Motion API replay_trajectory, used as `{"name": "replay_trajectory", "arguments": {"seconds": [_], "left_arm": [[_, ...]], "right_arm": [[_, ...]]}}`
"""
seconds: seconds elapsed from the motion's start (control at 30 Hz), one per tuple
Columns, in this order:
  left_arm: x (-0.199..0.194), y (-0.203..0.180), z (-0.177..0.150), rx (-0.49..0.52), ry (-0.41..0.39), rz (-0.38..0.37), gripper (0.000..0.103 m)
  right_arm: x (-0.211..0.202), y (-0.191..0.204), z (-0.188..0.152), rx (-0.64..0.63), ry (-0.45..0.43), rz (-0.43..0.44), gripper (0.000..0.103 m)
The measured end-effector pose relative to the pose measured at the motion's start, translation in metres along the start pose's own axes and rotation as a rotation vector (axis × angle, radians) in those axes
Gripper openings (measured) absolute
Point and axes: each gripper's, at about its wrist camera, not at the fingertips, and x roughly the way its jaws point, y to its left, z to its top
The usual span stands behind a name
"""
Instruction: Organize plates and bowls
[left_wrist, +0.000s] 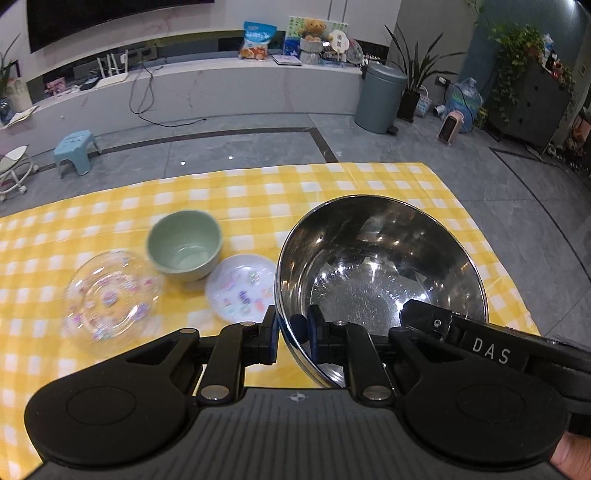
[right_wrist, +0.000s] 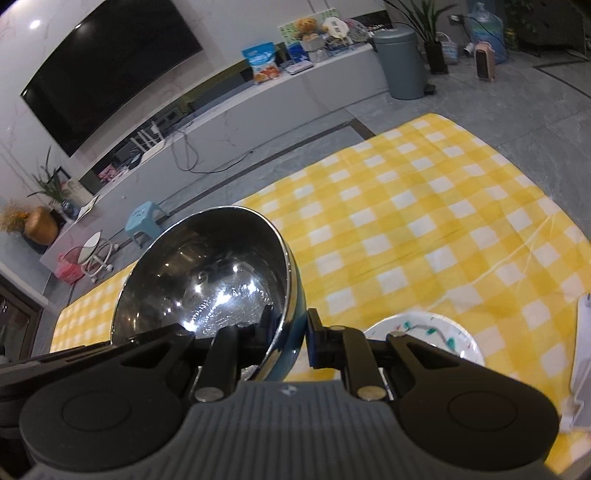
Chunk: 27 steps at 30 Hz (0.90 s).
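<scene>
Gripping one steel bowl (left_wrist: 380, 266) from both sides, your left gripper (left_wrist: 293, 332) and right gripper (right_wrist: 290, 332) each stand clamped on its rim, holding it tilted above the yellow checked cloth (left_wrist: 258, 192). Toward the cloth's left edge sit a green bowl (left_wrist: 184, 243), glass plate (left_wrist: 110, 299) and printed plate (left_wrist: 242, 288).

Table's far right half is bare checked cloth (right_wrist: 424, 206); green bowl (left_wrist: 184, 243), glass plate (left_wrist: 110, 299) and patterned plate (left_wrist: 242, 288) crowd its left.

Tilted shiny steel bowl (left_wrist: 380, 266) above yellow-checked cloth (left_wrist: 258, 195), beside green bowl (left_wrist: 184, 245), two plates.
</scene>
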Motion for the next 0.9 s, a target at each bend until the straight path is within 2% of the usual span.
{"name": "replay_trajectory", "arguments": {"seconds": [0.37, 0.9], "left_arm": [[-0.05, 0.042, -0.034, -0.075, -0.029, -0.007, 0.017], [-0.086, 0.082, -0.071, -0.128, -0.059, -0.018, 0.017]], "right_arm": [[-0.044, 0.056, -0.046, -0.075, -0.002, 0.029, 0.015], [-0.074, 0.103, -0.092, -0.172, -0.004, 0.038, 0.015]]}}
